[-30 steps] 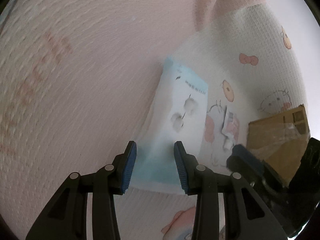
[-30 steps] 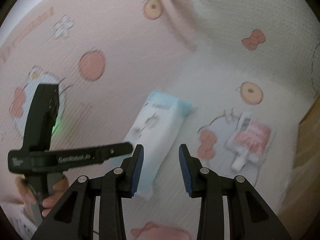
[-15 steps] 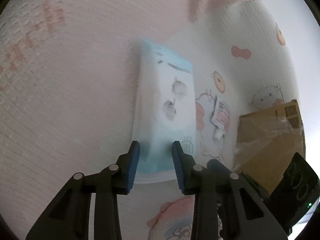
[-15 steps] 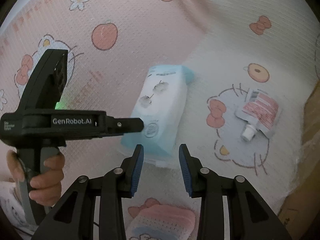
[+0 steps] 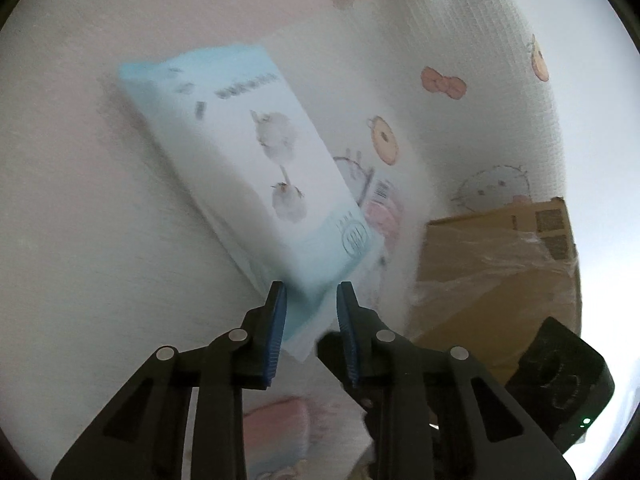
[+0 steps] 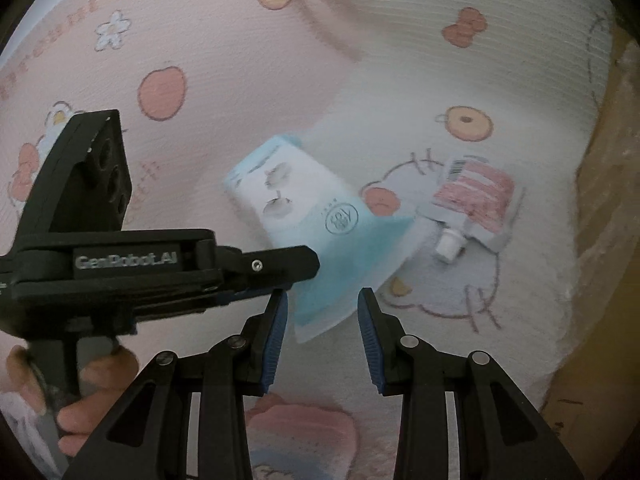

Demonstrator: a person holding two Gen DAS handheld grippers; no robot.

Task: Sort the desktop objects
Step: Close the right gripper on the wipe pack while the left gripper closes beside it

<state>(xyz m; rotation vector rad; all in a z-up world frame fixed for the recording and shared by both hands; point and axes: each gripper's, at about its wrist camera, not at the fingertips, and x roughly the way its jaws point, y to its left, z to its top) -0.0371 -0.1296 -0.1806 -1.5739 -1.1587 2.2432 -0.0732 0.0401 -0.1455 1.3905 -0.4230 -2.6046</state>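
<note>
Tissue pack blurred — near end between left gripper jaws, grip unclear.

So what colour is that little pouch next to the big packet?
The little pouch is pinkish-red with white stripes and a white cap, clearest in the right wrist view.

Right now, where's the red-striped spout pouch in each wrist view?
Left wrist: red-striped spout pouch just right of center, mostly hidden behind the blue tissue pack.
Right wrist: pouch right of center, fully visible, cap pointing down-left.
Shared landmark: tissue pack, beside the pouch in both.
</note>
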